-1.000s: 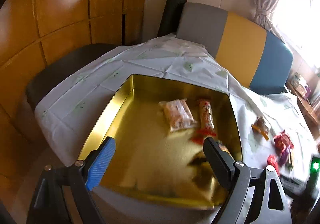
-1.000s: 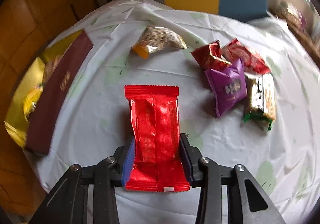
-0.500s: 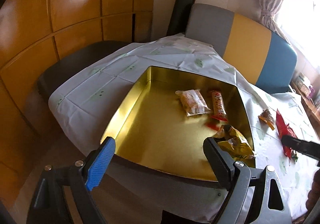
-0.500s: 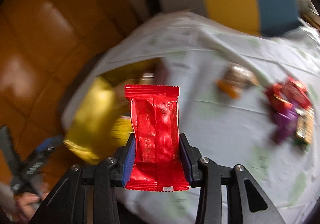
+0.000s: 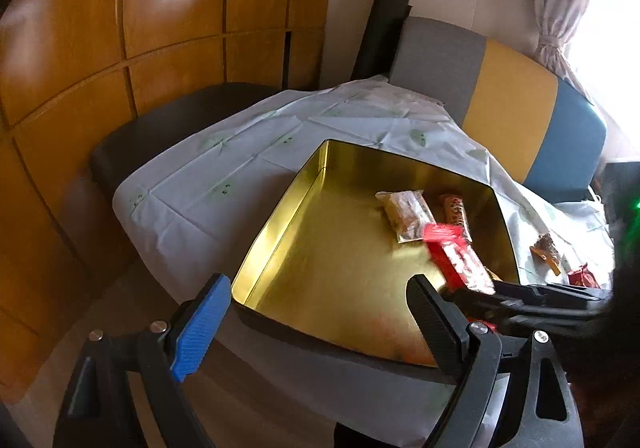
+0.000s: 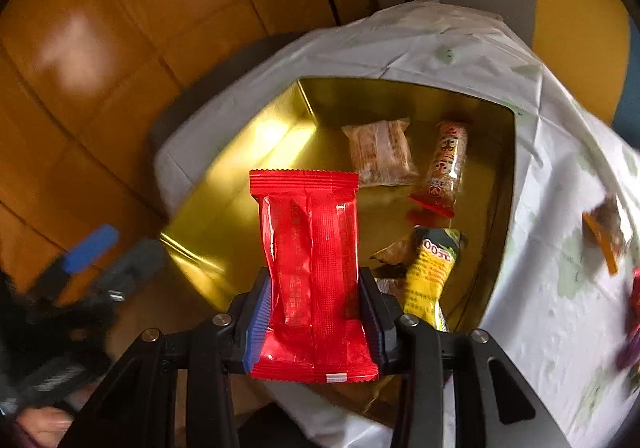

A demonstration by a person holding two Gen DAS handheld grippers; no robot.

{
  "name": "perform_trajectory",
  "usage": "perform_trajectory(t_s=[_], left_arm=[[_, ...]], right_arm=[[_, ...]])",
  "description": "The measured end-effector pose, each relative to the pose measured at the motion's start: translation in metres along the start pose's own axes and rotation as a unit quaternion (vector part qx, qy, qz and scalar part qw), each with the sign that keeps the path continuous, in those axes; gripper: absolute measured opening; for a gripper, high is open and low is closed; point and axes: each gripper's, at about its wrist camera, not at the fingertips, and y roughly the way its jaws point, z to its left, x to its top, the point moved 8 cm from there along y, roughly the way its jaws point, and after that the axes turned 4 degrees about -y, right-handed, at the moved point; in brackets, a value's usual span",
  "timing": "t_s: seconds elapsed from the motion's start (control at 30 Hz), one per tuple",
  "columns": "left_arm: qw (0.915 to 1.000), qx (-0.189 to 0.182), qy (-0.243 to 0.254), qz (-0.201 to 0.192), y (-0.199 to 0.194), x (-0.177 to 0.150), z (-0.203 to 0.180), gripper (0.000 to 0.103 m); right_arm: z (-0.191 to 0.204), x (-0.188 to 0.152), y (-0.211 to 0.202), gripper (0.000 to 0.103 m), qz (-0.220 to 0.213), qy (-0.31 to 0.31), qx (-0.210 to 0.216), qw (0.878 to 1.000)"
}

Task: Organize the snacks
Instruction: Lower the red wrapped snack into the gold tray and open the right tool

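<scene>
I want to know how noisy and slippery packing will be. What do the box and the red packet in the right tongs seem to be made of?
The box looks like tinplate with a polished gold finish: its floor mirrors the light and the snacks lying on it. The red packet seems to be glossy plastic film: it has creases, shiny highlights and a serrated, heat-sealed top edge. Neither material is certain.

Table under a white cloth (image 5: 224, 176) with faint green prints, creased in squares. Gold tin tray (image 5: 280, 216) sits directly on it at the near edge, dark outer wall facing the camera. Loose on the cloth right of the tray: an orange-ended clear packet (image 6: 606, 236), a red packet (image 5: 582, 276), something purple (image 6: 630, 354), blurred.
</scene>
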Motion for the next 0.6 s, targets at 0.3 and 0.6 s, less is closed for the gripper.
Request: perform_trajectory(t_s=[0.3, 0.6], left_arm=[[0.9997, 0.014, -0.014, 0.014, 0.011, -0.006, 0.013, 0.09], [0.9999, 0.01, 0.003, 0.012, 0.008, -0.009, 0.001, 0.09]], right_arm=[[-0.014, -0.015, 0.035, 0.045, 0.044, -0.037, -0.036, 0.998], [0.001, -0.027, 0.023, 0.05, 0.026, -0.064, -0.044, 0.997]])
